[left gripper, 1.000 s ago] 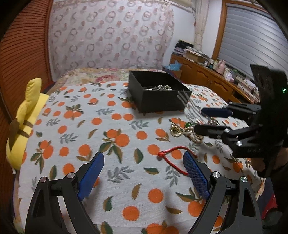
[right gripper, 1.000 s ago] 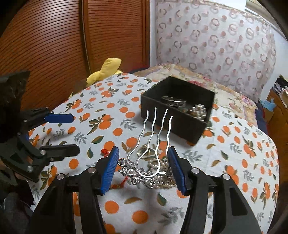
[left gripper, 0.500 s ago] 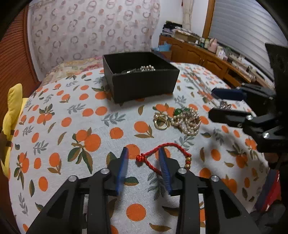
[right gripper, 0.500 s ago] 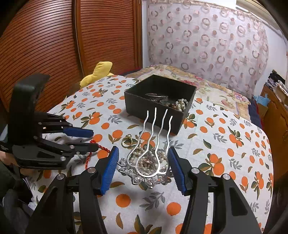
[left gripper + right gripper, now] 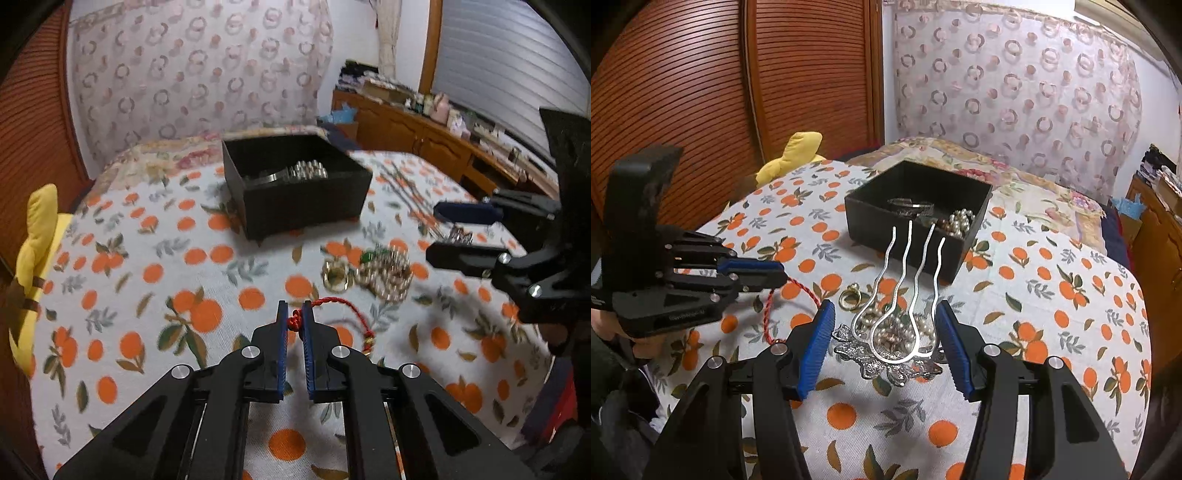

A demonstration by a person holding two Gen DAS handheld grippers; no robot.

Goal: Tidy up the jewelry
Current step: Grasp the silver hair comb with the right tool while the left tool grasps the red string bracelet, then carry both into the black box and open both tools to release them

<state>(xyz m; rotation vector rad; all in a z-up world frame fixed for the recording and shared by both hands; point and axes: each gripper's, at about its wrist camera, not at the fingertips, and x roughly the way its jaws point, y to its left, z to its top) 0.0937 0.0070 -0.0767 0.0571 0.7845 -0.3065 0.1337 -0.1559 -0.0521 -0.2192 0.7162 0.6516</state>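
Orange-print bedspread (image 5: pixel 1071 295) over the bed, soft and uneven, so nothing on it sits stable. Black jewelry box (image 5: pixel 916 218) at the middle, open, already holding a silver bangle and pearls; likely destination for the rest.

Left hand-held gripper (image 5: pixel 294 317) clamped on the knot of the red cord bracelet (image 5: pixel 343 308); rest of the cord trailing on the fabric toward the pearl-and-bead pile (image 5: pixel 388 275) and gold ring (image 5: pixel 335 275). Risk: loose end with its small gold beads snagging the pile on lift and dragging pieces along. Grip on the knot only, near the pad tips, so possible slip-out on a fast swing.

Right hand-held gripper (image 5: pixel 886 343) with jaws partly spread, straddling the silver four-prong hair comb (image 5: pixel 905 295); comb looks carried by its ornate base, but pad contact not clearly visible, so unsure whether held or just lying between. Risk: thin prongs pointing at the box, liable to catch its wall or hook pearls from the pile underneath.
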